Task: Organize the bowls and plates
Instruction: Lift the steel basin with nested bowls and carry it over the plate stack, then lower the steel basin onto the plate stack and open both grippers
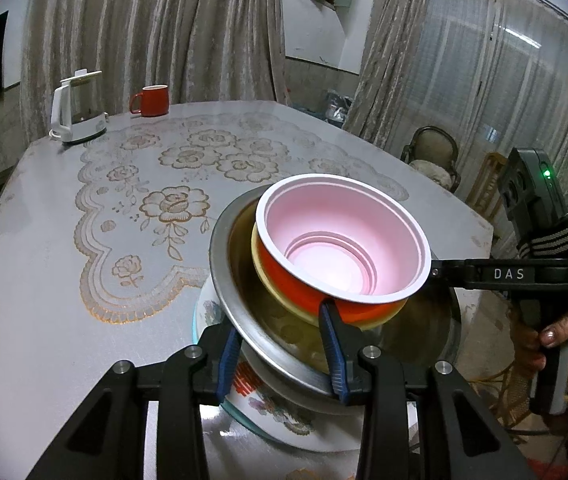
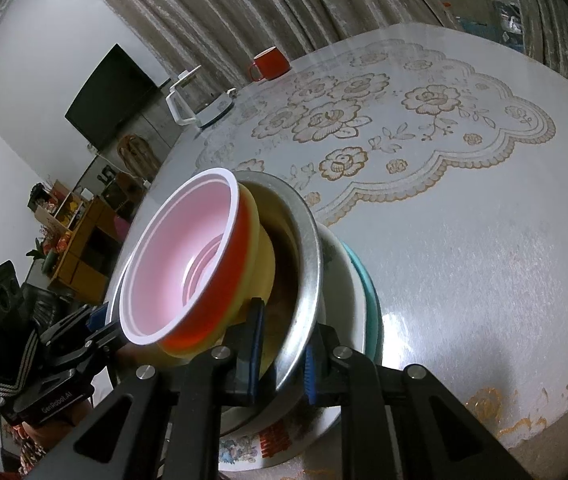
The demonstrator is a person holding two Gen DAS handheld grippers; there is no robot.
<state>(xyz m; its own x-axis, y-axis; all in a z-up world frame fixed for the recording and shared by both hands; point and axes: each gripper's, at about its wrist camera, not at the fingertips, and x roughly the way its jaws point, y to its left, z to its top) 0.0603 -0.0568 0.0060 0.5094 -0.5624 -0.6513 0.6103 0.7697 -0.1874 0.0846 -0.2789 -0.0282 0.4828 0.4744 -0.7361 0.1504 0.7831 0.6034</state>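
Observation:
A stack stands at the table's near edge: a red bowl with pink inside (image 1: pixel 340 248) (image 2: pixel 188 264) in a yellow bowl (image 1: pixel 284 292) (image 2: pixel 260 248), in a steel bowl (image 1: pixel 224 256) (image 2: pixel 308 256), on a white flowered plate (image 1: pixel 272 408) (image 2: pixel 344 268) with a teal rim (image 2: pixel 370 288). My left gripper (image 1: pixel 280 344) straddles the steel bowl's near rim, one finger inside, one outside. My right gripper (image 2: pixel 282 348) grips the same rim from the opposite side; it shows in the left wrist view (image 1: pixel 436 272) touching the red bowl's rim.
The table (image 1: pixel 44 216) carries a lace flower cloth (image 1: pixel 172 200). A white kettle (image 1: pixel 78 108) (image 2: pixel 196 100) and a red mug (image 1: pixel 152 100) (image 2: pixel 270 64) stand at the far side. A chair (image 1: pixel 432 156) is beyond the table. Shelves (image 2: pixel 80 232) stand by the wall.

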